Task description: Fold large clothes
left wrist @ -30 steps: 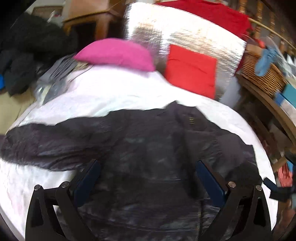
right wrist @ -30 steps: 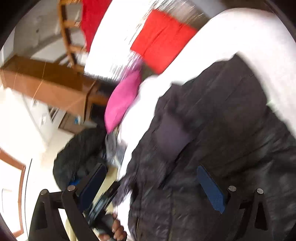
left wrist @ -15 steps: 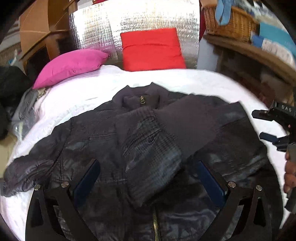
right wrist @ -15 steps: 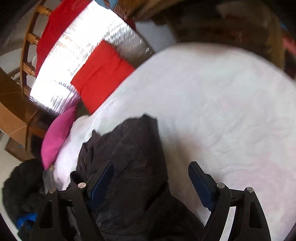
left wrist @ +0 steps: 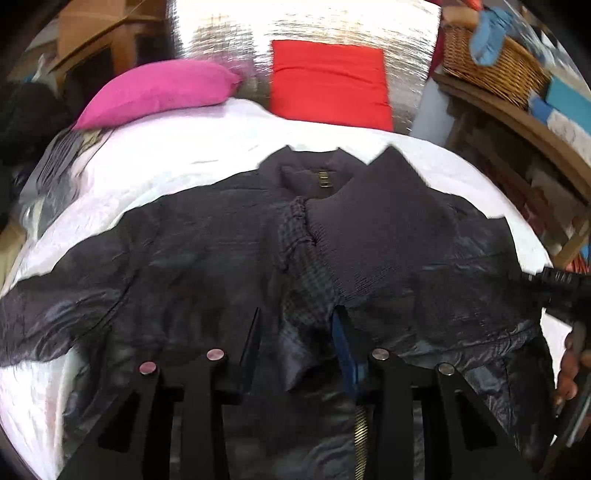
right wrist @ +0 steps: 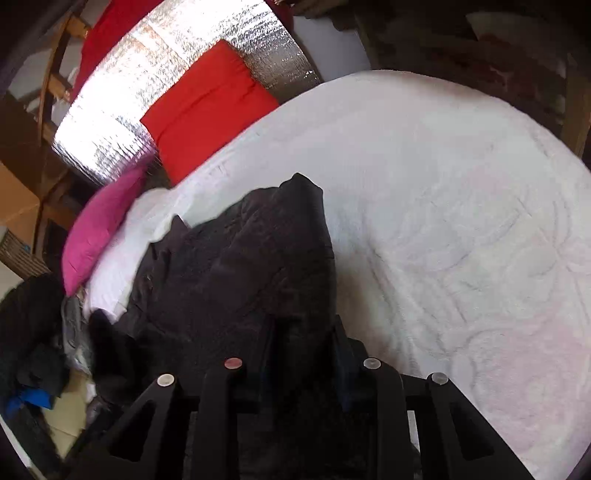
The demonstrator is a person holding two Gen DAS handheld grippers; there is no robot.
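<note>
A dark zip-up jacket (left wrist: 184, 258) lies spread on the white bed (left wrist: 166, 166), collar toward the pillows. One sleeve with a knitted cuff (left wrist: 376, 229) is folded across its chest. My left gripper (left wrist: 295, 332) is low over the jacket's middle, just above the zip, its jaws closing with a ridge of fabric pinched between them. In the right wrist view the jacket (right wrist: 240, 258) rises in a dark mound. My right gripper (right wrist: 303, 332) is at its near edge, jaws closing with the cloth filling the gap. That gripper's tip (left wrist: 565, 288) and a hand (left wrist: 570, 365) show at the jacket's right side.
A pink pillow (left wrist: 159, 92), a red cushion (left wrist: 328, 85) and a silver foil panel (left wrist: 295, 22) stand at the bed's head. A wicker basket (left wrist: 491, 66) sits on wooden shelves at the right. Dark clothes (right wrist: 29, 332) are piled on the floor at the left. White bedcover (right wrist: 461, 221) spreads right of the jacket.
Both grippers came down onto the jacket and their jaws narrowed from wide apart. The left one took a fold at the middle, the right one the near edge.
</note>
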